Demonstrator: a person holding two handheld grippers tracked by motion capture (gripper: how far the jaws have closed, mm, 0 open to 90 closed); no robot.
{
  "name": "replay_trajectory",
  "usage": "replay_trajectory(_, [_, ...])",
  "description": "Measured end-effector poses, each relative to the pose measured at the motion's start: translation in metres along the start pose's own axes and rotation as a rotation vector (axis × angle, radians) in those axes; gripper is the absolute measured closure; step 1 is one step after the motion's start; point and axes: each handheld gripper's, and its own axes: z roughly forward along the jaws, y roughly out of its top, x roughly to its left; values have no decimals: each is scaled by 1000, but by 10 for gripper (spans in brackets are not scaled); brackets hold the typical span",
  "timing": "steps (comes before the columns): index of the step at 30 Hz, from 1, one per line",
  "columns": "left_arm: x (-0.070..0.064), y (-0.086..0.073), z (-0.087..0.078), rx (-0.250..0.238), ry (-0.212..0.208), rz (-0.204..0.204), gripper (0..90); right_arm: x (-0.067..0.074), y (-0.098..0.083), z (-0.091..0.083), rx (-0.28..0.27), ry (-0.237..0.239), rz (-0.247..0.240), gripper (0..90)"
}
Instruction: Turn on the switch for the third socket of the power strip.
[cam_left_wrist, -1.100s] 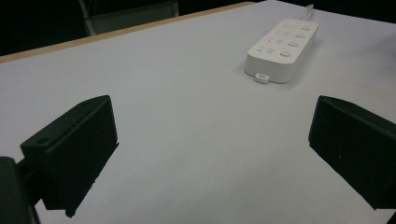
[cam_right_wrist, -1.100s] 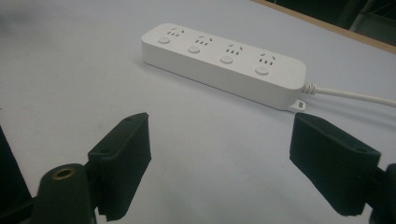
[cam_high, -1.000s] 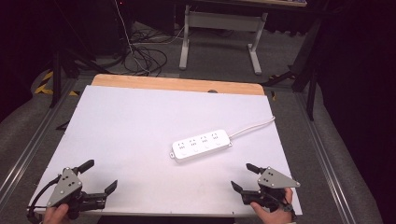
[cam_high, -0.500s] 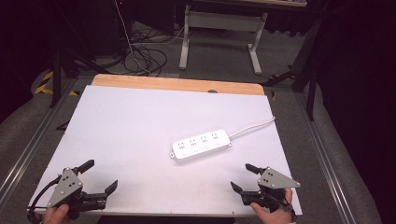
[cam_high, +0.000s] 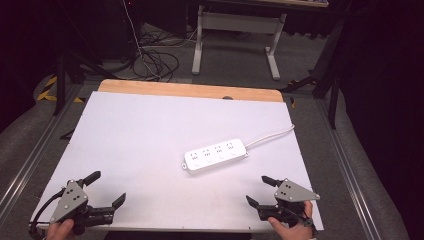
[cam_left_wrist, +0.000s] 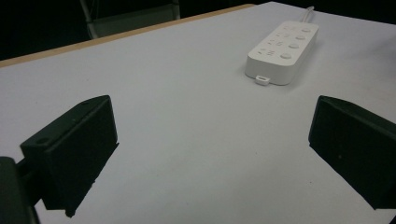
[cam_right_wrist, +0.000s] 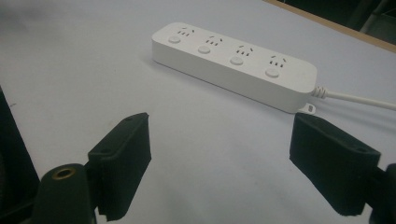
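High view: white power strip (cam_high: 216, 155) lies flat at centre-right of the frame on the white surface (cam_high: 140, 130), long axis slightly tilted, cord (cam_high: 270, 136) running off toward the right edge.
Left gripper (cam_high: 102, 192): lower left of the frame, jaws wide apart, nothing between them, well apart from the strip.
Right gripper (cam_high: 261, 191): lower right of the frame, jaws wide apart, empty, near the strip but not touching.
Handling guess: rigid plastic shell, likely light to moderate weight; smooth glossy sides look slippery; not fragile. Cord is soft and will drag or tug on the cord end when the strip is lifted.
Where to grip: across the short width, pads on the two long side walls, near the middle; the open jaws look wide enough in the right gripper view. Avoid the top face with sockets and buttons (cam_right_wrist: 236, 60).
Alt hold: cord end, close to the strain relief (cam_right_wrist: 318, 91), to control the trailing cable.
Small tab: mounting lug at each end (cam_left_wrist: 262, 80), too small to grip.
Hidden: far end of the cord and its plug are cut off past the surface edge.
Hard to tell: switch positions, underside, any rubber feet; background floor dark, cables (cam_high: 150, 60) at upper left only vaguely readable.
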Motion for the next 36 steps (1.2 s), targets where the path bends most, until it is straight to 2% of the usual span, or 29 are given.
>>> replay_trajectory(13, [0, 0, 1, 6, 4, -1, 16, -1, 20, 3, 22, 27, 5, 221])
replay_trajectory(25, [1, -1, 1, 6, 5, -2, 16, -2, 61, 19, 20, 63, -40, 228])
replay_trajectory(36, [1, -1, 1, 5, 3, -2, 16, -3, 87, 35, 40, 86, -76, 236])
